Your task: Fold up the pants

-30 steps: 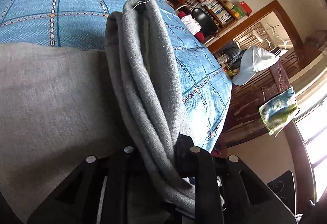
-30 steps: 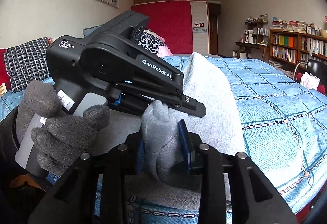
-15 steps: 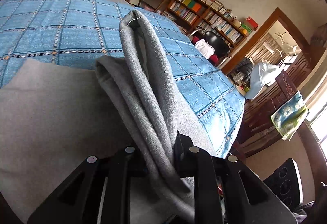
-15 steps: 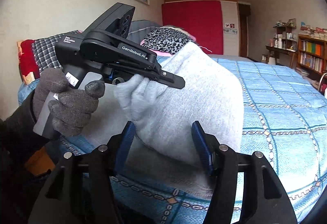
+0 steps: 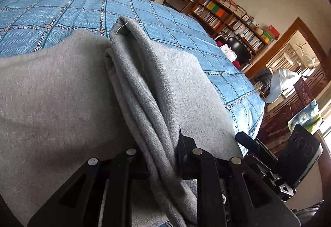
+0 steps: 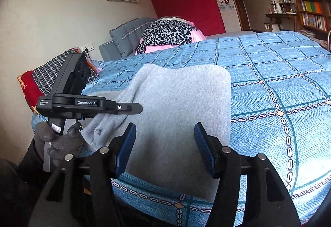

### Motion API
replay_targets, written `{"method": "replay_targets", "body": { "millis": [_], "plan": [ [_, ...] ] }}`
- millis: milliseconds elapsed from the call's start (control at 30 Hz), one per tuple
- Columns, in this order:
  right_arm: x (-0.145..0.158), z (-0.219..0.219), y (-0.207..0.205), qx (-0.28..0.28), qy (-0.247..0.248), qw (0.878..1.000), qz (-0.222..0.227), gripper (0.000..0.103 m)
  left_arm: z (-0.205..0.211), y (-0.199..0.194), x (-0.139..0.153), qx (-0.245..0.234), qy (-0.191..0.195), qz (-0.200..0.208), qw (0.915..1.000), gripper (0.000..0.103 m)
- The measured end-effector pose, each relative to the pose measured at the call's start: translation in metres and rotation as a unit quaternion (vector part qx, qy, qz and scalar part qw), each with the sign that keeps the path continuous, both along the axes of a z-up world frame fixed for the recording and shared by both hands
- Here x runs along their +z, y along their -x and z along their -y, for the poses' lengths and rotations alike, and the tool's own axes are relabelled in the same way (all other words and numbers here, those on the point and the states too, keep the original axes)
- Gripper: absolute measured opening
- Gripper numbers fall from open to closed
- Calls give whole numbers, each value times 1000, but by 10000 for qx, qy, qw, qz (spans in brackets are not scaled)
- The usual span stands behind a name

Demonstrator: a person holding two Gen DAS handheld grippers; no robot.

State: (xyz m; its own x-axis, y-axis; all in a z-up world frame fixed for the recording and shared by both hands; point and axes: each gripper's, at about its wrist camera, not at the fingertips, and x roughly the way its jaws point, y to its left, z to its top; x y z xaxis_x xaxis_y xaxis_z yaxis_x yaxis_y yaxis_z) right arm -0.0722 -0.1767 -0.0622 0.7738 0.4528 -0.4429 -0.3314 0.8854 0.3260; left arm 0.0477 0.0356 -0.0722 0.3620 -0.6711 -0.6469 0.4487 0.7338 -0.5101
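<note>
Since a second ago, the right gripper [image 6: 165, 144] has let go of the gray pants [image 6: 175, 106] and spread wide; its blue pads flank the folded stack on the blue bedspread [image 6: 279, 90]. From the left wrist view, the left gripper [image 5: 159, 150] stays clamped on a bunched pants [image 5: 144, 86] edge, held low over the stack.

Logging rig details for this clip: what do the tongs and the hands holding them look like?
Both tongs are matte black with silver pivot screws. The right tongs have ribbed blue pads. The left tongs carry white "GenRobot.AI" lettering. The left hand wears a dark grey knit glove.
</note>
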Motion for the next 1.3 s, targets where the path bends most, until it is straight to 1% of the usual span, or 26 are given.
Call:
{"method": "replay_targets", "body": {
  "millis": [100,200,233,267,300,333,400,500,567,667,767,867,933,1000,1167,1300],
  "plan": [
    [-3,-6,-6,19,22,10000,-47,60,-1,-2,-4,69,-55,-33,10000,23],
    [-8,-14,-15,30,122,9998,-149,60,-3,-2,-4,186,-117,0,9998,35],
    [-11,-15,-17,27,162,9997,-196,60,-4,-1,-2,223,-136,31,9997,41],
    [-15,-17,-18,10,210,9995,-243,60,-6,-1,0,283,-158,84,9994,44],
    [-16,-18,-18,2,236,9993,-273,60,-9,0,3,373,-205,164,9990,51],
    [-18,-19,-18,5,252,9993,-291,60,-11,2,6,478,-287,263,9981,53],
    [-21,-21,-16,-1,327,9990,-289,60,-16,4,12,646,-458,450,9958,53],
    [-24,-24,-16,-10,469,9985,-268,60,-23,9,19,757,-522,605,9939,53],
    [-26,-25,-17,-22,488,9984,-281,60,-25,14,22,788,-551,683,9930,53],
    [-26,-24,-18,-31,477,9984,-290,60,-21,22,25,712,-656,814,9920,53],
    [-26,-24,-21,-38,492,9983,-297,60,-11,27,20,615,-937,929,9894,53],
    [-26,-24,-19,-39,500,9983,-298,60,-5,28,8,641,-1225,974,9856,54],
    [-26,-24,-19,-39,506,9983,-298,60,-5,25,1,707,-1334,960,9839,62],
    [-26,-24,-19,-39,507,9983,-296,60,-7,24,-5,727,-1335,999,9833,66],
    [-24,-25,-20,-74,572,9979,-293,60,-10,27,-6,734,-1251,1032,9840,66],
    [-18,-29,-20,-105,652,9976,-210,60,-20,31,-1,785,-1087,969,9862,65]
  ]
}}
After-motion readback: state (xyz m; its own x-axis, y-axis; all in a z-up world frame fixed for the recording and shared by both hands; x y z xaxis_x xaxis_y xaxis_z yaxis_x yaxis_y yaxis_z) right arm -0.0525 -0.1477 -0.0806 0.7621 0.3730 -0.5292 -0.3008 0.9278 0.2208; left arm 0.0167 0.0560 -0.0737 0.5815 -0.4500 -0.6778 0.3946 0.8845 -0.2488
